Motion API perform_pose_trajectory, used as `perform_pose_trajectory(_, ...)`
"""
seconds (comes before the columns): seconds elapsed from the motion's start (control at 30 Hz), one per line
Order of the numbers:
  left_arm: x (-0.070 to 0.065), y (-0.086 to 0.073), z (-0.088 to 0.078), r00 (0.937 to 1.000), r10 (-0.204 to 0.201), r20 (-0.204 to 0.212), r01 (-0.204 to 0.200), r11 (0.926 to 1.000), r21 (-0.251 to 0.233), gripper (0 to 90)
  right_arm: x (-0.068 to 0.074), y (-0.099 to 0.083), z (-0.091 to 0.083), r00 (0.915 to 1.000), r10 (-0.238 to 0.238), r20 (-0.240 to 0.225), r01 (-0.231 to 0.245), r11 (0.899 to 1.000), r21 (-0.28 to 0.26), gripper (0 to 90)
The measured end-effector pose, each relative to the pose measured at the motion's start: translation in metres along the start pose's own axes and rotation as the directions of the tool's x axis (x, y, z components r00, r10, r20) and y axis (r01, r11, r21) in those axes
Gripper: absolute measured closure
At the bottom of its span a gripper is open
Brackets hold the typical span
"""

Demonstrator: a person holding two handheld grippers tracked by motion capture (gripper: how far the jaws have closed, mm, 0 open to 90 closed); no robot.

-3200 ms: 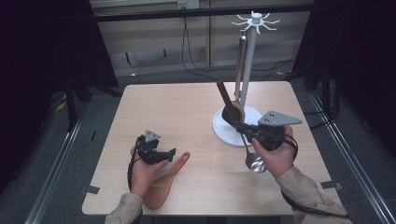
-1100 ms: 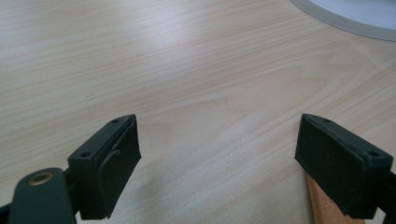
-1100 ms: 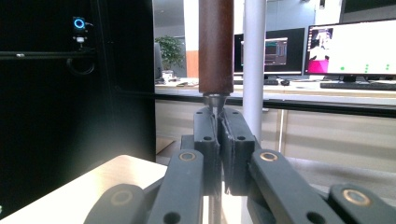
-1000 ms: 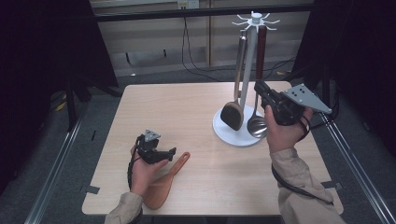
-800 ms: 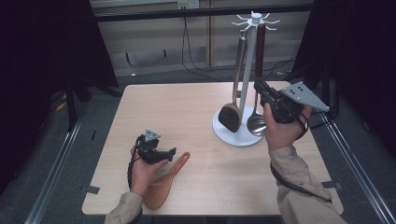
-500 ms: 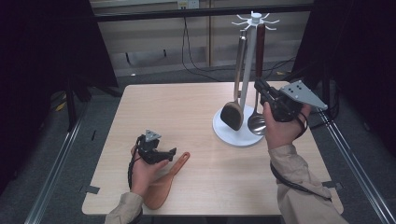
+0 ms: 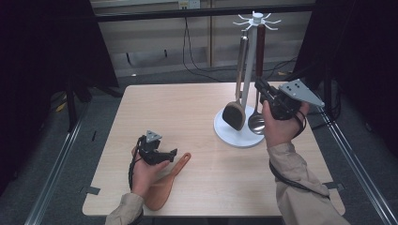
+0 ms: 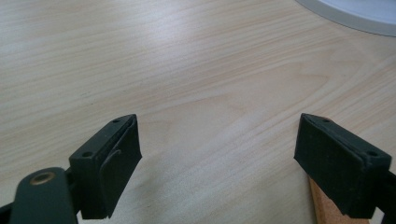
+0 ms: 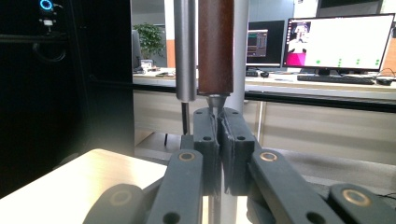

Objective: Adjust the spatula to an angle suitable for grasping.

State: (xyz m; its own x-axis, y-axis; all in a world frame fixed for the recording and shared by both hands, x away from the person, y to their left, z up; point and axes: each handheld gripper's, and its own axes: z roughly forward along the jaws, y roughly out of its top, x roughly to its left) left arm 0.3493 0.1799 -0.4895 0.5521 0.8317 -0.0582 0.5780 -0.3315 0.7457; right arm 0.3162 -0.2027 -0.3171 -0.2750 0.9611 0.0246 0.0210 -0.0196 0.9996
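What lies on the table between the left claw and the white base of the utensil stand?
Only bare wooden table, as the high view shows; the left claw stands open beside the orange spatula, short of the stand's base.

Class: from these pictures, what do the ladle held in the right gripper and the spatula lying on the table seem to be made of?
Ladle: shiny grey bowl, likely polished steel; glossy red-brown handle, probably varnished wood. Spatula: matt orange-brown, grainy at its edge in the left gripper view, probably wood or cork.

Wooden table (image 7: 197, 117) stands on grey floor (image 7: 84, 140); cables (image 7: 187, 51) hang at the far wall, and monitors (image 9: 336, 42) sit on a far desk (image 9: 303, 88).
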Motion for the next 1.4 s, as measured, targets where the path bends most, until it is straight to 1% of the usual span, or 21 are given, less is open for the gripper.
perform_pose_trajectory(0.27,0.001,0.000,-0.001,1.0000,0.003,-0.002,-0.003,1.0000,-0.003,14.3,0.003,0.002,0.007,0.9999,-0.001,0.015,0.001,1.000,0.006,86.9)
perform_pose_trajectory(0.33,0.001,0.000,0.000,1.0000,-0.009,0.001,0.009,0.9999,-0.011,14.3,0.003,0.003,0.008,0.9998,0.001,0.021,-0.002,1.000,0.005,86.9)
perform_pose_trajectory(0.4,0.001,0.000,0.000,1.0000,-0.006,-0.003,0.006,0.9999,-0.010,14.3,0.003,0.003,0.010,0.9998,0.001,0.020,-0.001,1.000,0.006,86.9)
perform_pose_trajectory(0.5,0.001,0.000,-0.001,1.0000,0.005,0.000,-0.005,1.0000,-0.004,14.4,0.003,0.003,0.012,0.9998,0.004,0.019,-0.004,1.000,0.013,86.9)
perform_pose_trajectory(0.6,0.000,0.000,0.000,1.0000,-0.004,0.000,0.004,0.9999,-0.012,14.5,0.002,0.003,0.014,0.9998,-0.002,0.020,0.001,1.000,0.020,86.9)
perform_pose_trajectory(0.73,0.000,0.000,-0.001,1.0000,-0.005,-0.001,0.005,0.9999,-0.013,14.5,0.000,-0.001,0.017,0.9996,-0.005,0.027,0.004,0.999,0.032,86.8)
perform_pose_trajectory(0.77,0.000,0.000,-0.001,1.0000,-0.005,-0.002,0.005,0.9999,-0.012,14.5,0.000,-0.002,0.017,0.9996,-0.012,0.026,0.011,1.000,0.027,86.8)
perform_pose_trajectory(0.83,0.000,0.000,-0.001,1.0000,-0.004,-0.003,0.004,0.9999,-0.012,14.5,-0.001,-0.002,0.017,0.9997,-0.005,0.025,0.004,1.000,0.021,86.6)
perform_pose_trajectory(0.93,0.001,0.001,-0.001,1.0000,0.001,-0.002,-0.001,0.9999,-0.012,14.5,-0.001,-0.004,0.017,0.9993,-0.022,0.029,0.022,1.000,0.016,86.3)
perform_pose_trajectory(1.0,0.000,0.001,-0.001,1.0000,0.000,-0.003,0.000,0.9999,-0.011,14.5,-0.002,-0.005,0.018,0.9993,-0.021,0.030,0.020,1.000,0.013,85.8)
perform_pose_trajectory(1.07,0.000,0.001,-0.002,1.0000,0.000,-0.003,0.000,0.9999,-0.011,14.5,-0.002,-0.007,0.017,0.9993,-0.021,0.031,0.021,1.000,-0.005,85.5)
perform_pose_trajectory(1.17,0.000,0.000,-0.001,1.0000,-0.004,-0.003,0.004,0.9999,-0.013,14.5,-0.002,-0.006,0.017,0.9993,-0.021,0.029,0.022,1.000,-0.010,84.6)
perform_pose_trajectory(1.23,0.001,0.000,-0.001,1.0000,-0.003,-0.002,0.003,0.9999,-0.011,14.5,-0.003,-0.005,0.017,0.9996,-0.021,0.021,0.021,1.000,-0.015,87.6)
perform_pose_trajectory(1.27,0.000,0.000,-0.001,1.0000,-0.005,-0.001,0.005,0.9999,-0.010,14.5,-0.003,-0.005,0.016,0.9994,-0.027,0.023,0.027,0.999,-0.030,86.0)
perform_pose_trajectory(1.3,0.001,0.000,-0.001,1.0000,-0.002,-0.001,0.002,1.0000,-0.008,14.5,-0.003,-0.003,0.015,0.9993,-0.026,0.025,0.027,0.999,-0.039,81.4)
perform_pose_trajectory(1.33,0.001,0.000,-0.001,1.0000,-0.001,-0.003,0.001,1.0000,-0.007,14.5,-0.003,-0.003,0.014,0.9994,-0.021,0.026,0.022,0.999,-0.048,82.8)
perform_pose_trajectory(1.37,0.001,0.000,-0.001,1.0000,-0.003,-0.002,0.003,1.0000,-0.009,14.5,-0.004,-0.001,0.014,0.9996,-0.019,0.018,0.020,0.998,-0.060,87.8)
perform_pose_trajectory(1.4,0.001,0.000,-0.001,1.0000,-0.003,-0.002,0.003,1.0000,-0.009,14.5,-0.005,0.001,0.013,0.9997,-0.025,-0.002,0.025,0.997,-0.076,90.0)
